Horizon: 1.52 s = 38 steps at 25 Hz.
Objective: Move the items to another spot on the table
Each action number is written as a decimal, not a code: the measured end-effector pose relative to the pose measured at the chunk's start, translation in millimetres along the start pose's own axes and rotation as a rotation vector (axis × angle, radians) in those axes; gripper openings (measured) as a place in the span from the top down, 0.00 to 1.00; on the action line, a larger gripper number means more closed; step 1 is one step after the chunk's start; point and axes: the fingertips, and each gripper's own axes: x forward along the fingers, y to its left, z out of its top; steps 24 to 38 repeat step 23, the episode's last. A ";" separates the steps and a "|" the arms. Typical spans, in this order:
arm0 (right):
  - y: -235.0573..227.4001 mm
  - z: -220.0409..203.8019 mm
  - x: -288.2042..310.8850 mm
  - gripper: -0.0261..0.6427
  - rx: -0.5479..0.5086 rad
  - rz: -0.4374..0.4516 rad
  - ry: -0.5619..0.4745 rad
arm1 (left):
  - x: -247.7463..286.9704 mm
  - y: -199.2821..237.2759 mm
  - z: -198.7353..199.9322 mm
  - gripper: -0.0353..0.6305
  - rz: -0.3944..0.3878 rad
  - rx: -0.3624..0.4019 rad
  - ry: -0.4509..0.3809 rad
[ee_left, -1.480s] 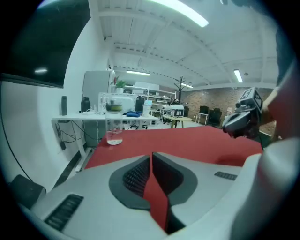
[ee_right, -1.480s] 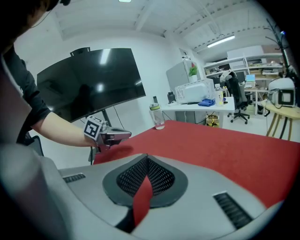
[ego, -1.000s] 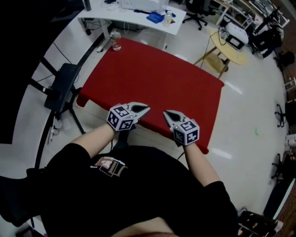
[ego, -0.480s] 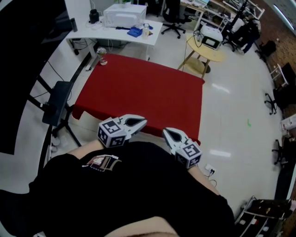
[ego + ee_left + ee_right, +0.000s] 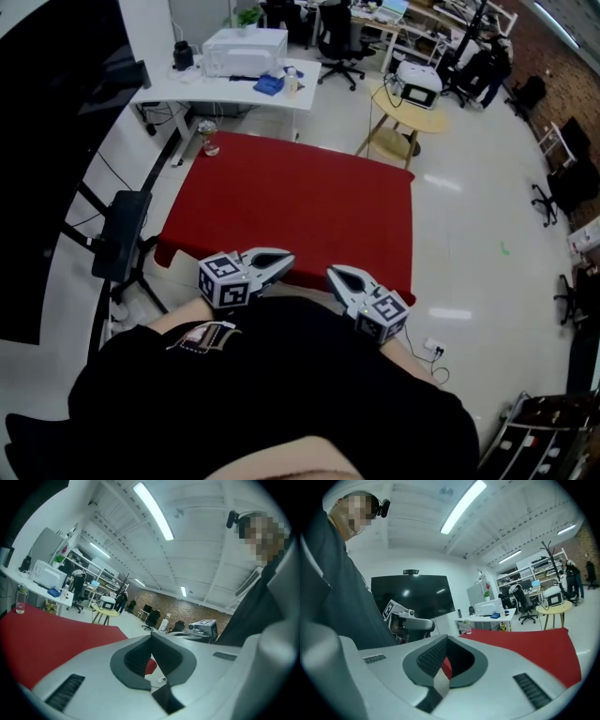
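A red-covered table (image 5: pixel 291 211) stands in front of me. The only item on it is a clear bottle (image 5: pixel 208 139) at its far left corner, which also shows small in the left gripper view as the bottle (image 5: pixel 19 600). My left gripper (image 5: pixel 287 257) and right gripper (image 5: pixel 332 273) hang side by side close to my torso, at the table's near edge. Both are shut with nothing between the jaws. The left gripper (image 5: pixel 151 637) looks along the red cloth (image 5: pixel 51 634). The right gripper (image 5: pixel 446 639) looks over the red table (image 5: pixel 529 651).
Behind the table stands a white desk (image 5: pixel 234 80) carrying a white box (image 5: pixel 246 49). A round yellow side table (image 5: pixel 405 120) is at the back right. A black stand (image 5: pixel 122 234) and a dark screen (image 5: pixel 47 141) stand on the left. White floor lies to the right.
The view has pulled back from the table and more of the room shows. Both grippers have come in nearer my torso, still shut and side by side.
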 end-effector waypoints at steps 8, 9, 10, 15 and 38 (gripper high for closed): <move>2.6 -2.8 7.5 0.96 -0.002 0.012 -0.008 | 3.5 -1.0 -9.1 0.95 -0.051 0.008 0.051; 1.7 -3.6 7.9 0.96 -0.002 0.013 -0.007 | 3.7 -0.3 -9.7 0.95 -0.052 0.008 0.052; 1.1 -4.0 8.3 0.96 -0.002 0.014 -0.004 | 3.9 0.5 -9.5 0.95 -0.052 0.007 0.052; 0.2 -3.9 8.1 0.96 -0.012 0.022 0.008 | 6.4 0.0 -7.1 0.95 -0.054 0.004 0.047; 3.6 1.7 2.2 0.96 -0.015 0.035 0.000 | 4.0 -5.7 -0.6 0.95 -0.044 0.004 0.037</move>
